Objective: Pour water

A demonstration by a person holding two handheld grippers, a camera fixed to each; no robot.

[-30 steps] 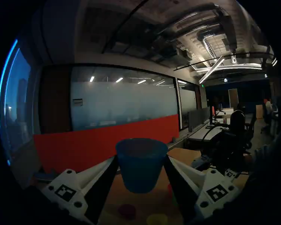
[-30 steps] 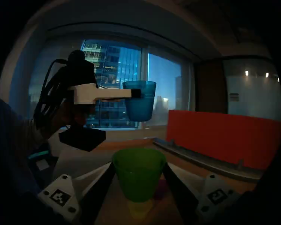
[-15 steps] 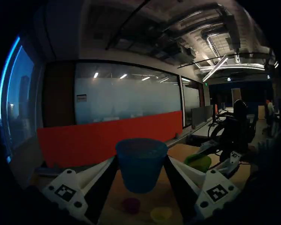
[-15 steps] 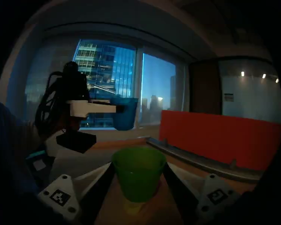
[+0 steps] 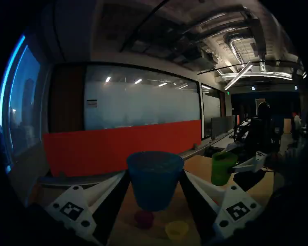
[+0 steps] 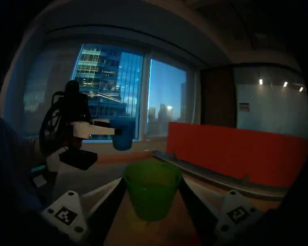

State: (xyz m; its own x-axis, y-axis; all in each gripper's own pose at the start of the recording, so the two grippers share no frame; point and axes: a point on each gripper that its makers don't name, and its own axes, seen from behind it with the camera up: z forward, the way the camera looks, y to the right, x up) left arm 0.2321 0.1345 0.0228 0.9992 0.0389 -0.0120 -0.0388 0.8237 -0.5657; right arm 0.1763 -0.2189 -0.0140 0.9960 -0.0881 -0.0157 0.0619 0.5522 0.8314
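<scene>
Upright, mouths up: blue cup [image 5: 155,180] and green cup [image 6: 152,190].

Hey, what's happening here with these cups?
A person holds a two-finger gripper in each hand. The left gripper is shut on a blue cup, the right gripper on a green cup. Both cups are upright and held apart above a wooden table, so no pouring is under way. A small red cup and a yellow cup sit on the table below.
</scene>
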